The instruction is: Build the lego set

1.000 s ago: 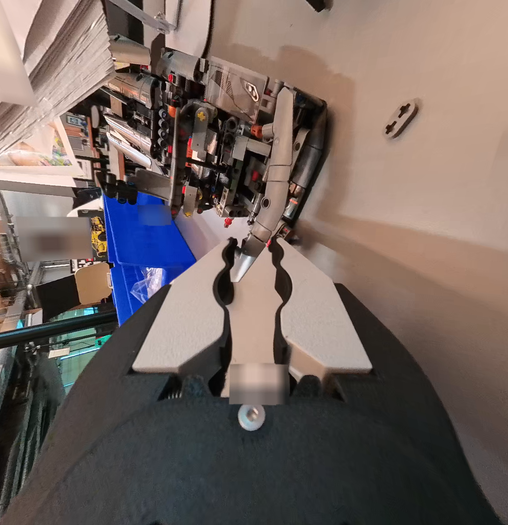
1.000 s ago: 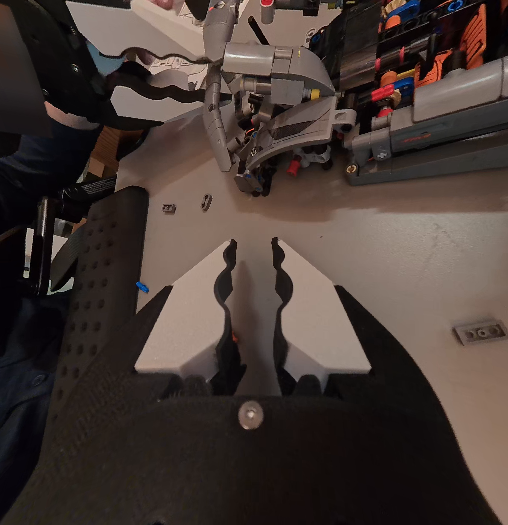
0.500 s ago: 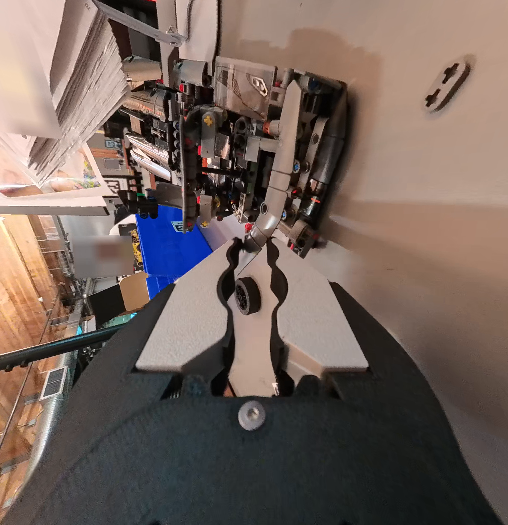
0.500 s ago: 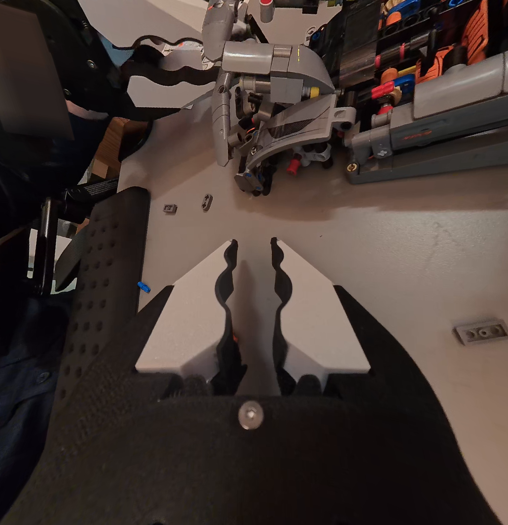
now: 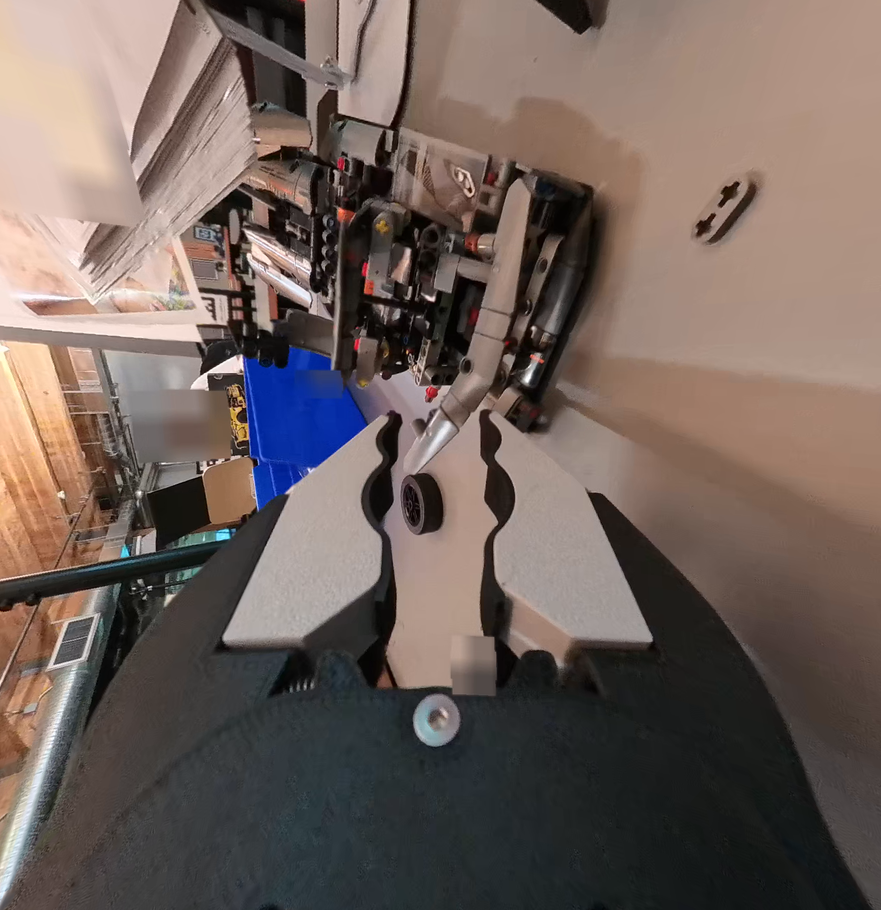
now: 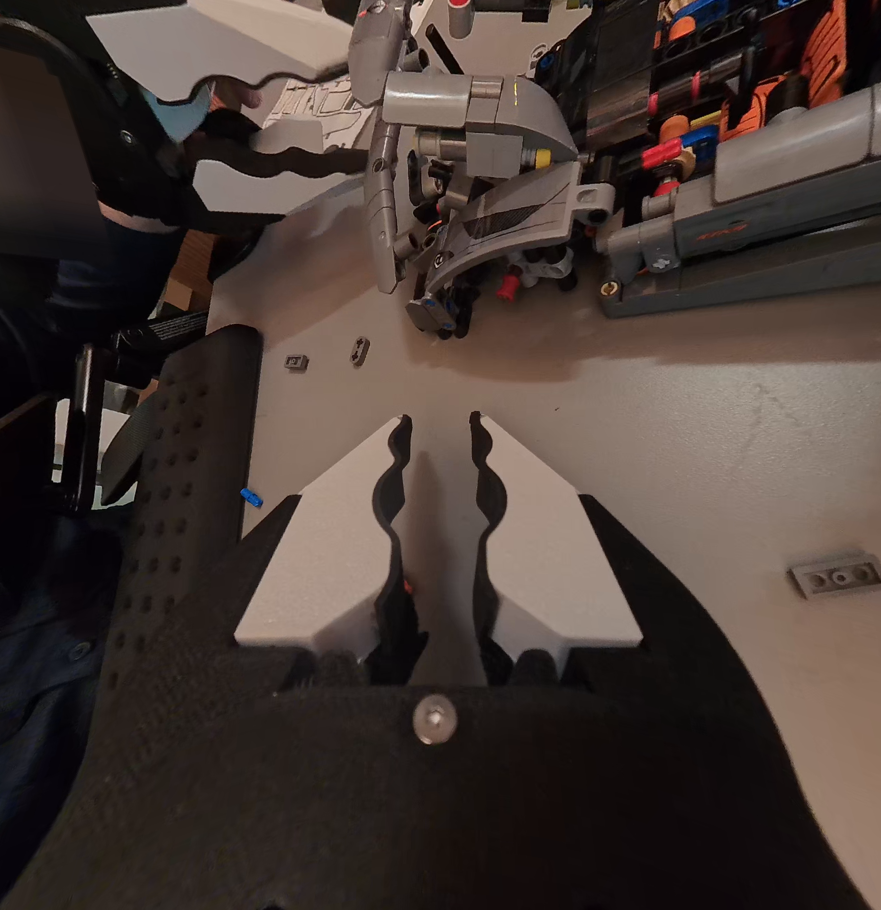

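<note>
left gripper [image 5: 436, 418]: parted, empty | one wheel [image 5: 421, 503] between fingers (loose) | model [image 5: 458, 276] ahead | right gripper [image 6: 441, 416]: parted, empty | two plates [image 6: 839, 575] aside

I see a pale beige table [image 6: 699, 443] carrying everything here. On it sits the grey lego model [image 6: 477, 197], its dark base plate [image 6: 773, 285] flat on the surface. Loose pieces lie apart on the bare top: a grey oval two-hole connector [image 6: 359, 351], a small dark stud piece [image 6: 295, 362] beside it, a tiny blue pin [image 6: 251, 498] near the table edge, and a grey flat plate [image 6: 839, 575] well off to the right. A small black wheel [image 5: 420, 503] rests near the model's pointed end.
</note>
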A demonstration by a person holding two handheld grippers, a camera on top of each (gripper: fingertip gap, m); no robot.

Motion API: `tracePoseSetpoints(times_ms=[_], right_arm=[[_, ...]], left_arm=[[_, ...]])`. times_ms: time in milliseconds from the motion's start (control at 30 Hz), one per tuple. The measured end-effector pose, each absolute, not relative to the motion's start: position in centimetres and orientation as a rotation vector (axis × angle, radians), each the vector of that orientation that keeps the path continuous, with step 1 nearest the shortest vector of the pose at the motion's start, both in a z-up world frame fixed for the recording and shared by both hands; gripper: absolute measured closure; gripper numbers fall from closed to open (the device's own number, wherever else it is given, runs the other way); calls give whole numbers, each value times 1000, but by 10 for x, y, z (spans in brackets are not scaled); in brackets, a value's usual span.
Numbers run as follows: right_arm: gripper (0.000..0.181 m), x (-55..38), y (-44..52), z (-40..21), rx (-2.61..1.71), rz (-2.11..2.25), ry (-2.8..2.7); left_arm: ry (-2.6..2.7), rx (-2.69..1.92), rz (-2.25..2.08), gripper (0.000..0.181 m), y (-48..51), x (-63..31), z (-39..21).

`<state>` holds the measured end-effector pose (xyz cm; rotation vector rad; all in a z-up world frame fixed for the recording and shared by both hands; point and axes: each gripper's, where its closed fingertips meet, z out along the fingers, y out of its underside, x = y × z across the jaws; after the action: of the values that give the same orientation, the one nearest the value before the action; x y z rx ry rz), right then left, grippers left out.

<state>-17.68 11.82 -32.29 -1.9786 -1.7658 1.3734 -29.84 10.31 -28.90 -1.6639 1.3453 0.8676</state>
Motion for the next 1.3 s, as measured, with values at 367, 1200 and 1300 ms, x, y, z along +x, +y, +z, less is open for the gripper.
tracePoseSetpoints(times_ms=[367, 1200, 1300], right_arm=[[156, -182, 123, -309, -1942, 1412, -1695], [171, -227, 133, -299, -2121, 1606, -1405], [174, -227, 132, -298, -2119, 1639, -1402]], left_arm=[[1264, -1743, 758, 146, 102, -293, -291], [1440, -1574, 642, 174, 109, -240, -305], [1450, -1563, 640, 174, 109, -242, -305]])
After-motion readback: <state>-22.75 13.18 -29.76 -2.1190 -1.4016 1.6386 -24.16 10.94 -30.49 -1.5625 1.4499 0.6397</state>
